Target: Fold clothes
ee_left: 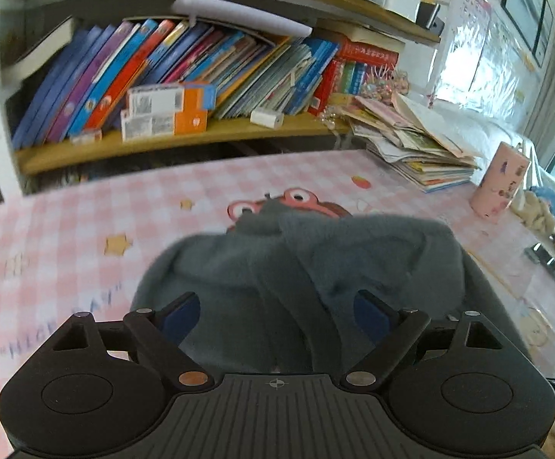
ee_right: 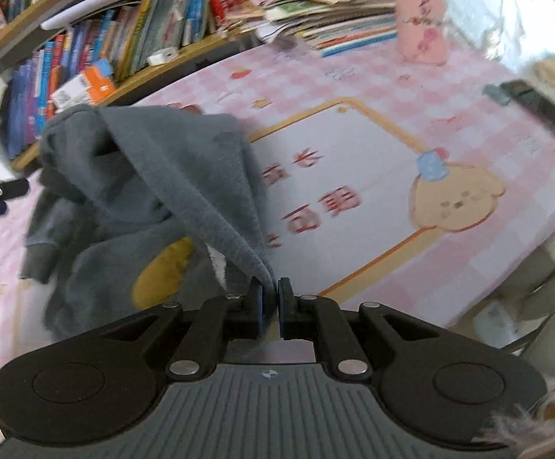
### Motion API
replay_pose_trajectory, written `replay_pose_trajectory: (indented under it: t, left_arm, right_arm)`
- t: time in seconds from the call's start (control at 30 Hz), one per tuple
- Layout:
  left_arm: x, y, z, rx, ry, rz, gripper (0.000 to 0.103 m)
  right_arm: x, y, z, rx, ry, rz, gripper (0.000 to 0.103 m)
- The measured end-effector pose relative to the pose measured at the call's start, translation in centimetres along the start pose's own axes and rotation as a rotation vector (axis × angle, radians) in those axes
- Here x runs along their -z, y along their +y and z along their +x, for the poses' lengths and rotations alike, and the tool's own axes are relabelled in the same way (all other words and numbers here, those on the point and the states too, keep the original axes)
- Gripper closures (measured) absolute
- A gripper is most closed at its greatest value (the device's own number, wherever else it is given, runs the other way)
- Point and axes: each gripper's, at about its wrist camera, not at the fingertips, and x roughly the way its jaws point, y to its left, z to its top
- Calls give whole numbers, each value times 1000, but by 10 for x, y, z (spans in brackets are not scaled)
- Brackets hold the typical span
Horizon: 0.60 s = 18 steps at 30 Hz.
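A grey sweatshirt (ee_left: 315, 260) lies crumpled on the pink checked tablecloth (ee_left: 67, 229). My left gripper (ee_left: 276, 298) hovers over its near side with its blue pads wide apart. The cloth bulges up between the fingers, but neither pad presses on it, so it is open. In the right wrist view the sweatshirt (ee_right: 143, 160) shows a yellow patch (ee_right: 162, 271). One edge of it is drawn up into a taut ridge toward my right gripper (ee_right: 270, 287), which is shut on that edge.
A bookshelf (ee_left: 170, 141) full of books stands behind the table. A stack of papers (ee_left: 419, 153) and a pink cylinder (ee_left: 499, 179) sit at the far right. A flat black object (ee_right: 537, 107) lies near the table's right edge (ee_right: 507, 264).
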Motion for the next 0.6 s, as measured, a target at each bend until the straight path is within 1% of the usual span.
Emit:
replay_pose_trajectory:
  t: [0.07,0.23,0.3,0.37,0.4,0.43,0.5,0.53,0.57,0.6]
  left_arm:
    - [-6,-2,8,10,8,3,13]
    - [-9,-20,33,51,70,34,14]
    - [-6,-29,42,47,98,47,14]
    - [-1,-35,45,61,117,47,14]
    - [1,-37,45,79,122,45,14]
    - [4,-39,43,99,125,46,15]
    - [9,-43,40,141,130,50,16]
    - [12,-44,38,169,132,59,22]
    - [15,-44,36,198,139,67,30]
    - [17,-43,36,222,150,72,35]
  right_arm:
    - [-1,-6,-2,33,-19,-6,96]
    - [-10,-23,-1,114,-74,-54,96]
    - [-18,-31,3,170,-111,-70,96]
    - [-27,-38,8,236,-142,-71,96]
    - [-31,-41,10,276,-153,-72,93]
    - [-35,-43,12,317,-161,-81,83]
    - [-35,-39,7,373,-180,-119,73]
    - [-33,-35,2,382,-196,-134,72]
    - [-27,-29,-7,367,-217,-144,71]
    - [-19,-20,-17,339,-232,-151,67]
